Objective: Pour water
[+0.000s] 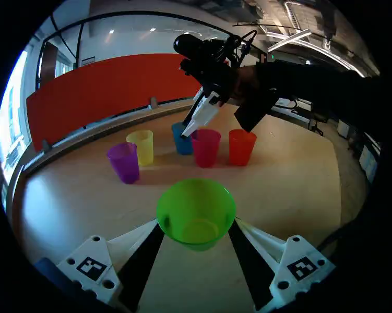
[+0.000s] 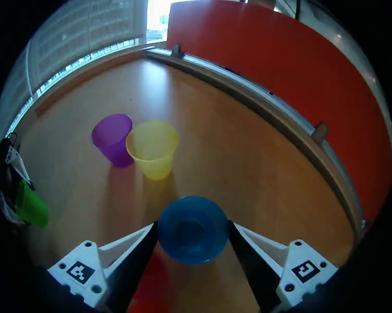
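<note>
A green cup [image 1: 196, 216] sits between the fingers of my left gripper [image 1: 196, 225], which is shut on it; I look down into its mouth. Further out, my right gripper [image 1: 189, 129], held by a hand in a dark sleeve, reaches down onto a blue cup [image 1: 181, 141]. In the right gripper view the blue cup [image 2: 192, 236] is pressed between both fingers of the right gripper [image 2: 193, 227]. At the far left of that view the left gripper [image 2: 12, 172] carries the green cup [image 2: 31, 206]. Whether either cup holds water is not visible.
On the wooden table [image 1: 300, 177] stand a purple cup [image 1: 124, 163], a yellow cup [image 1: 141, 147], a magenta cup [image 1: 205, 147] and an orange cup [image 1: 241, 147]. A raised ledge [image 2: 258, 104] and a red panel [image 1: 102, 88] bound the far side.
</note>
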Available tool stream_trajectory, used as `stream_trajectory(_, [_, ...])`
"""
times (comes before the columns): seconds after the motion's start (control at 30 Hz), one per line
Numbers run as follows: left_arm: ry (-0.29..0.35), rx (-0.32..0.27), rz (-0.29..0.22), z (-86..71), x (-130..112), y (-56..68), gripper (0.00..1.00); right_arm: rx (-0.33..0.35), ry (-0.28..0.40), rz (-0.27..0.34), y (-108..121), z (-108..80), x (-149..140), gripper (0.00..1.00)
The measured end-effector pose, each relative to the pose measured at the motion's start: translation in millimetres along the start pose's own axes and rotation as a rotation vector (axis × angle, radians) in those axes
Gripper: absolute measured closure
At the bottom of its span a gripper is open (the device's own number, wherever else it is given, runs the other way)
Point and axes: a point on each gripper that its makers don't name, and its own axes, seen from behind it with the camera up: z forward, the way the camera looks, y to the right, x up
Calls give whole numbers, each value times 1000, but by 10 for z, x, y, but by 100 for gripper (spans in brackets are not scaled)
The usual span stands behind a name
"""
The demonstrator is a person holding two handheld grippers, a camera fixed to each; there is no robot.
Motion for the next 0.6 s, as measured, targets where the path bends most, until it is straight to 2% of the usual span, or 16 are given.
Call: stream_trajectory(0.6, [3,5,-2,11,11,-13,17,24,37,24,-63,8,28,5])
